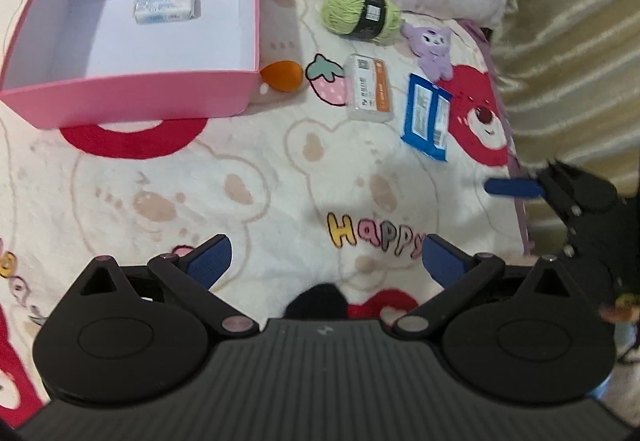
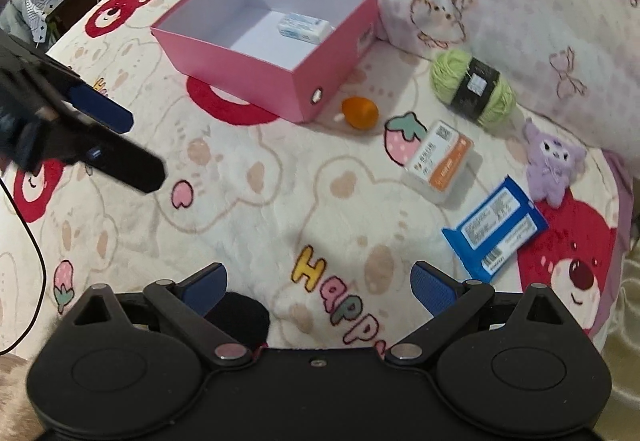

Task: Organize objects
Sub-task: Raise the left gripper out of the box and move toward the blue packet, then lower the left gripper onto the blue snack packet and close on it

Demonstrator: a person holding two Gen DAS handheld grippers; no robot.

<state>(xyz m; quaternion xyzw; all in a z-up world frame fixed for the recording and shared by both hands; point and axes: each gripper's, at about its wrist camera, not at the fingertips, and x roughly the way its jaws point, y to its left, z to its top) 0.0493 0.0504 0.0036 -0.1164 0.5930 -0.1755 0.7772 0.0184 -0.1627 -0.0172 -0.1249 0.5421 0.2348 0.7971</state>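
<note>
Grippers L (image 1: 325, 261) & R (image 2: 318, 287) both agape, empty; yarn (image 2: 472, 89), wipes pack (image 2: 494, 229) beside pink box (image 2: 240, 53).

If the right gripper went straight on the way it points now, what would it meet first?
Probably just the bedspread, near its printed "Happy" lettering. The right gripper is open and empty, nothing ahead.

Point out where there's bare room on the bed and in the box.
Free: the blanket between both open grippers and the pink box; most of the box floor beside the white packet. Crowded: the row from orange egg to blue pack, by the yarn.
</note>
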